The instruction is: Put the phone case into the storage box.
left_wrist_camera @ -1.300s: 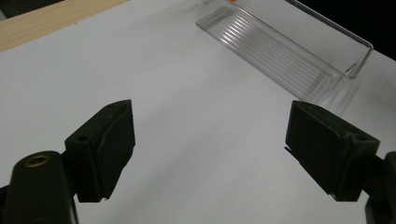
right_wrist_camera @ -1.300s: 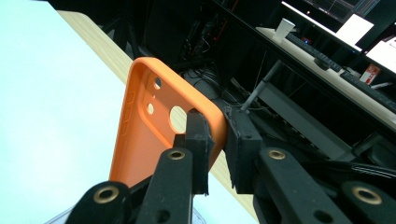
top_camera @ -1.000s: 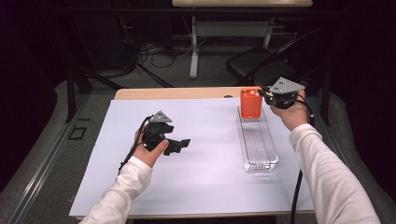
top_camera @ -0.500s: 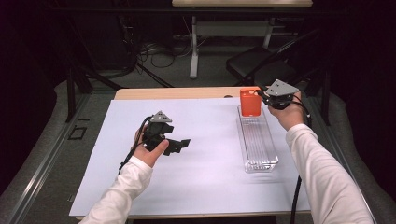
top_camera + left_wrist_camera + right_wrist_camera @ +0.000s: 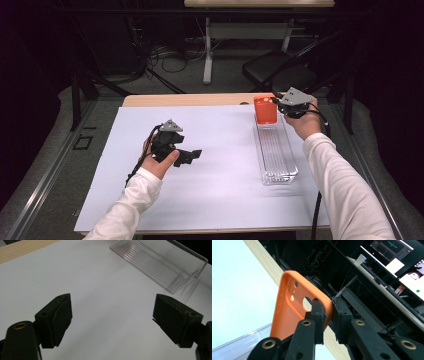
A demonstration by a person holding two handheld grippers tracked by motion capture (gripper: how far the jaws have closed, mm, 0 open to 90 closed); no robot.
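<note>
Right gripper (image 5: 276, 103) is clamped on the edge of an orange phone case (image 5: 265, 111), one jaw inside the shell and the other on its outer face, as the right gripper view (image 5: 327, 312) shows it on the case (image 5: 292, 312). Over the last second little has changed: the case stands in the same spot at the far end of the clear tray (image 5: 275, 150), and the right hand (image 5: 300, 120) has barely shifted. The left gripper (image 5: 192, 154) has kept its place too, near the middle of the white sheet (image 5: 220, 200) on the worktop (image 5: 190, 100), well apart from the tray.

The case stands upright, its long axis near vertical, lower end down in the tray's far end near the worktop's far right corner. Its camera holes sit at the upper end, and its hollow side faces the gripper that holds it. The tray lies long, running from the far edge back toward the near edge, along the right side of the sheet.

Left gripper jaws stand wide apart with nothing between them; in its own view (image 5: 112, 320) they frame bare white sheet, with the tray (image 5: 160, 262) lying beyond them.
</note>
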